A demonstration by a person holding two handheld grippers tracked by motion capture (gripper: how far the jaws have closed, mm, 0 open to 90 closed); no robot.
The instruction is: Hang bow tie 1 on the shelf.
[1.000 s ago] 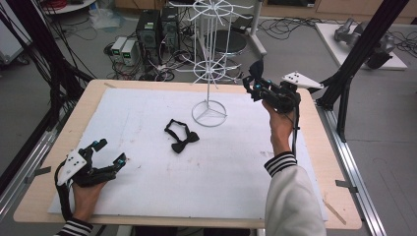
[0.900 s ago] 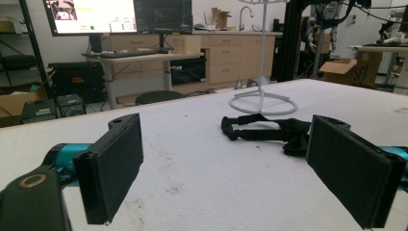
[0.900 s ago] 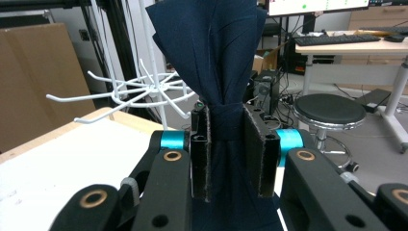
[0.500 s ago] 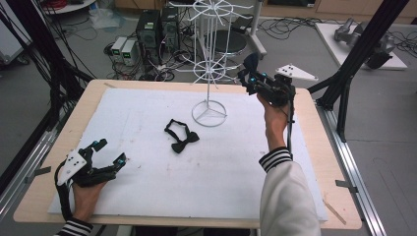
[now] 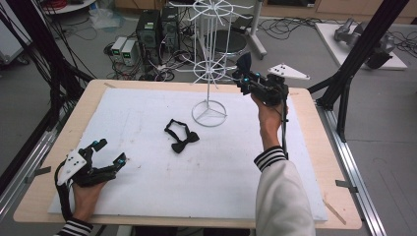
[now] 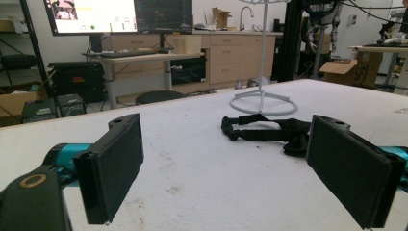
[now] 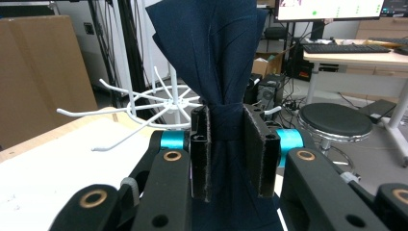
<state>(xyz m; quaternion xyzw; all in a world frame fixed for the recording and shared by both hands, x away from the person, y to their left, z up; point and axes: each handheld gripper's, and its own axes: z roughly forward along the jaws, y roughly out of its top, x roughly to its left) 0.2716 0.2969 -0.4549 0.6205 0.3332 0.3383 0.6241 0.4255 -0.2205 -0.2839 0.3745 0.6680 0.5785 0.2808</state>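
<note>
1. The right gripper (image 7: 226, 154) is clamped on the knot of a dark navy fabric bow tie (image 7: 211, 53).
2. Hanging step: the white wire display rack (image 7: 159, 103) stands just beyond the jaws; next, hook the tie onto an arm.
3. The left gripper (image 6: 226, 168) rests wide open, holding nothing.

High view: fixed overhead on the person's side, looking forward and down across the whole white-covered wooden worktop (image 5: 147, 123). Left gripper view: low, near the surface, looking level across it between its tongs. Right gripper view: raised, close behind its tongs, facing outward. All three share the white wire rotating display stand (image 5: 209, 73) (image 6: 262, 96) (image 7: 159, 103).
</note>
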